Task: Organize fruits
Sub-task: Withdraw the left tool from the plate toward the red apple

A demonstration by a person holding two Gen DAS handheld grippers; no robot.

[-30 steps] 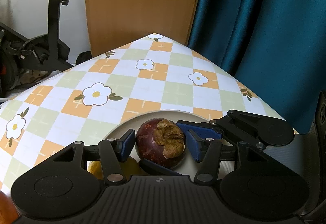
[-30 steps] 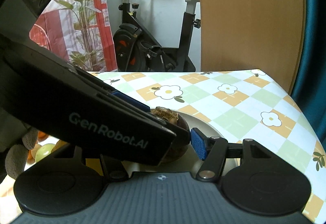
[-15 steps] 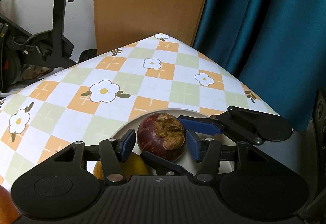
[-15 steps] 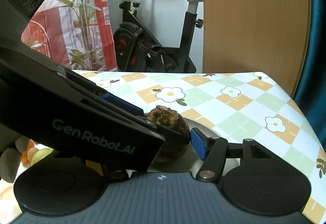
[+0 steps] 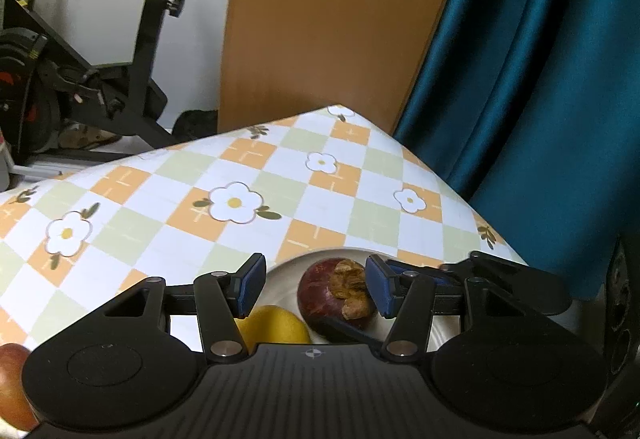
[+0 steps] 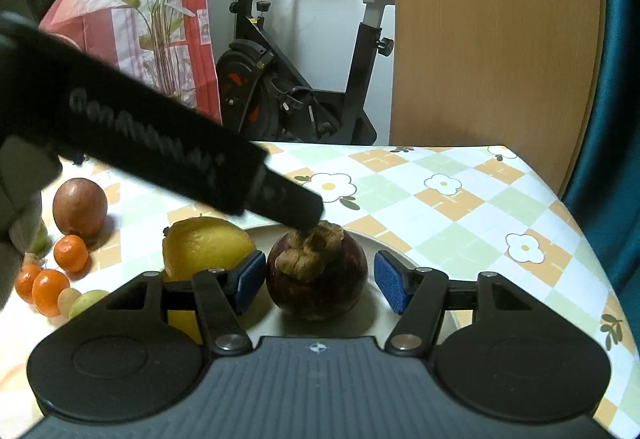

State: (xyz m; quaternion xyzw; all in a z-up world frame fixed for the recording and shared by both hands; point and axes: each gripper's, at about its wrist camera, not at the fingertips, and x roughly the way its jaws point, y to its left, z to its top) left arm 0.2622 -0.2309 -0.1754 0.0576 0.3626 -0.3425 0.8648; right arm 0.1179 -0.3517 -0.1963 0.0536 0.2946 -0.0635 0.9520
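Note:
A dark purple mangosteen (image 6: 317,275) sits on a white plate (image 6: 390,253) beside a yellow lemon (image 6: 206,249). My right gripper (image 6: 320,281) is open, its blue pads either side of the mangosteen without touching it. My left gripper (image 5: 314,285) is open and raised above the plate (image 5: 288,279); the mangosteen (image 5: 336,293) and lemon (image 5: 276,323) show below its fingers. The left gripper's black body crosses the right wrist view above the mangosteen.
On the flowered tablecloth (image 6: 460,207) left of the plate lie a passion fruit (image 6: 80,207), small oranges (image 6: 70,253) and green grapes (image 6: 86,299). A red fruit (image 5: 12,383) shows at the left wrist view's lower left. Exercise bike, wooden board and blue curtain stand behind the table.
The left gripper has lifted up and back off the mangosteen and opened wider. The mangosteen stays on the plate, and the lemon and loose fruits have come into the right wrist view.

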